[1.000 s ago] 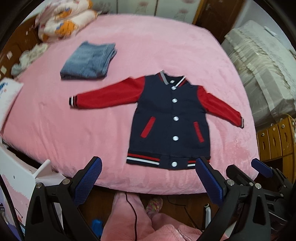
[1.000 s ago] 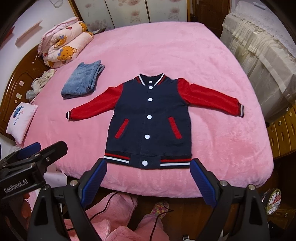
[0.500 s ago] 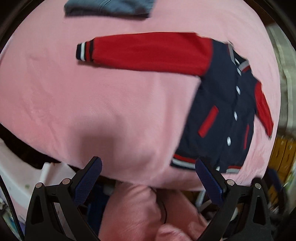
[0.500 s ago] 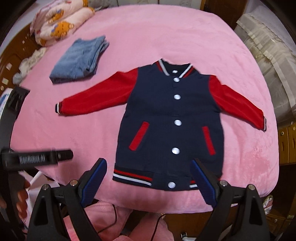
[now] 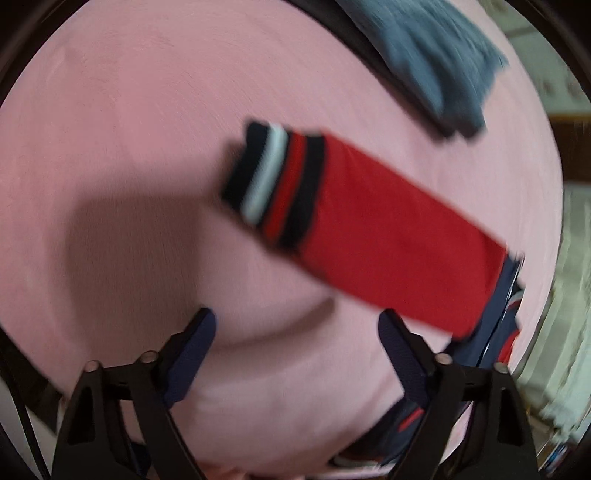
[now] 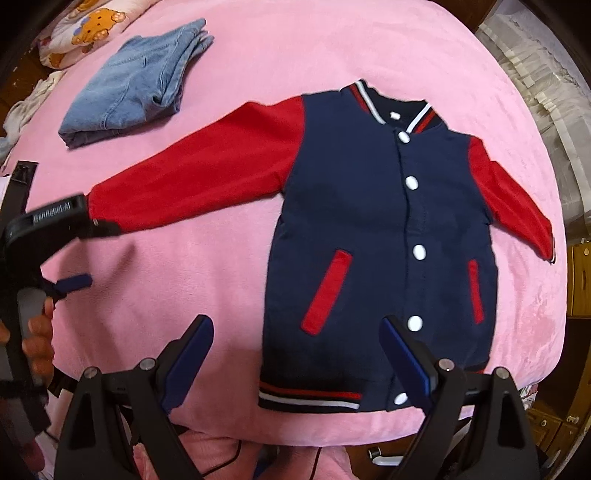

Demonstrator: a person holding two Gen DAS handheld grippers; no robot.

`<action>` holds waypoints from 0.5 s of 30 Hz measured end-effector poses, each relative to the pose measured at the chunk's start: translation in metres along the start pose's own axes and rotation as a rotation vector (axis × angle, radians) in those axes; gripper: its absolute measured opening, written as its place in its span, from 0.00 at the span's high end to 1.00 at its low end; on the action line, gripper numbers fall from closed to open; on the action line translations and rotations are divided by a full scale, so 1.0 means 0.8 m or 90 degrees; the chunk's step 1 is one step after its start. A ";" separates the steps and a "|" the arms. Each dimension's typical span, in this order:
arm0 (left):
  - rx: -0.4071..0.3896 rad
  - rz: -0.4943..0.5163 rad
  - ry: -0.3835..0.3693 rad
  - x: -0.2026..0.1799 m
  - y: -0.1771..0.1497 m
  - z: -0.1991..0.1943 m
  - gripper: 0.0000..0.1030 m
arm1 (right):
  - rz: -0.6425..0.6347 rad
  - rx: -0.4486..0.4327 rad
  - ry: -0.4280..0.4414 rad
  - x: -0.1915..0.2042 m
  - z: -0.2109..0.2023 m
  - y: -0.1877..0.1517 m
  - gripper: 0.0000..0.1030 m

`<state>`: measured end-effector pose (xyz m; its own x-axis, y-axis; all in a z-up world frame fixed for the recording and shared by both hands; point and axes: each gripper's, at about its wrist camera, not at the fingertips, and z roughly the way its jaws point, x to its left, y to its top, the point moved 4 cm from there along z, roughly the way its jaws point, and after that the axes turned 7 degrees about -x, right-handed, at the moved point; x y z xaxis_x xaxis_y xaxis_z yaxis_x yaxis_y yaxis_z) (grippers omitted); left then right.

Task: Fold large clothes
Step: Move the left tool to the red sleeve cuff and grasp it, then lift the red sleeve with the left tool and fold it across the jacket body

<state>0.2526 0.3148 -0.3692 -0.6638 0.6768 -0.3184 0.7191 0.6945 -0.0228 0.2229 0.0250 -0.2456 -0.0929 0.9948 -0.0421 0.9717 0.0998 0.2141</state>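
Observation:
A navy varsity jacket (image 6: 384,236) with red sleeves and white snap buttons lies flat, front up, on the pink bed (image 6: 207,280). Its left sleeve (image 6: 192,188) stretches out to the left; the striped cuff (image 5: 273,188) fills the middle of the blurred left wrist view. My left gripper (image 5: 295,332) is open and empty, just short of that cuff; it also shows in the right wrist view (image 6: 55,254) at the sleeve's end. My right gripper (image 6: 295,339) is open and empty, above the jacket's striped hem (image 6: 310,398).
Folded blue jeans (image 6: 136,81) lie at the back left of the bed, and show in the left wrist view (image 5: 436,62). A bear-print quilt (image 6: 85,29) lies beyond them. A cream-covered piece of furniture (image 6: 546,96) stands to the right. A wooden drawer unit (image 6: 576,280) stands beside the bed.
My left gripper has swung left and closed in on the cuff of the left sleeve. My right gripper has moved closer to the jacket's hem. The jacket has not moved.

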 end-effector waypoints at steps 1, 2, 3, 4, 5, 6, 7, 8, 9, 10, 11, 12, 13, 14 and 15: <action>-0.012 -0.014 -0.011 0.006 0.005 0.003 0.25 | -0.002 0.002 0.000 0.003 0.004 0.000 0.11; -0.026 -0.026 -0.025 0.011 0.010 0.005 0.29 | -0.006 0.006 0.000 0.007 0.009 -0.003 0.11; -0.043 -0.037 -0.039 0.016 0.014 0.007 0.33 | -0.011 0.009 -0.001 0.011 0.013 -0.006 0.11; -0.054 -0.042 -0.046 0.020 0.015 0.007 0.36 | -0.015 0.011 -0.001 0.014 0.015 -0.007 0.11; -0.075 -0.051 -0.059 0.025 0.016 0.006 0.42 | -0.021 0.013 -0.002 0.018 0.018 -0.009 0.11; -0.086 -0.055 -0.067 0.030 0.017 0.006 0.49 | -0.024 0.015 -0.002 0.022 0.020 -0.012 0.11; -0.094 -0.056 -0.075 0.032 0.019 0.006 0.52 | -0.025 0.014 0.001 0.025 0.022 -0.013 0.11; -0.106 -0.060 -0.089 0.036 0.020 0.008 0.56 | -0.024 0.014 0.003 0.027 0.023 -0.015 0.11; -0.110 -0.063 -0.095 0.037 0.020 0.009 0.61 | -0.023 0.014 0.006 0.030 0.024 -0.017 0.11; -0.117 -0.068 -0.109 0.038 0.020 0.011 0.66 | -0.022 0.015 0.010 0.032 0.025 -0.019 0.11; -0.120 -0.072 -0.122 0.036 0.018 0.014 0.74 | -0.022 0.016 0.014 0.033 0.026 -0.020 0.11; -0.123 -0.074 -0.130 0.037 0.024 0.013 0.77 | -0.023 0.016 0.020 0.035 0.027 -0.022 0.11; -0.132 -0.076 -0.133 0.033 0.023 0.010 0.77 | -0.024 0.016 0.024 0.037 0.028 -0.023 0.11; -0.150 -0.077 -0.135 0.031 0.024 0.008 0.81 | -0.025 0.016 0.025 0.037 0.028 -0.024 0.11; -0.158 -0.077 -0.139 0.027 0.024 0.000 0.83 | -0.026 0.016 0.027 0.038 0.029 -0.024 0.11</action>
<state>0.2524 0.3425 -0.3768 -0.6624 0.5363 -0.5230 0.5483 0.8228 0.1494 0.2060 0.0530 -0.2734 -0.1412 0.9899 -0.0093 0.9719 0.1404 0.1892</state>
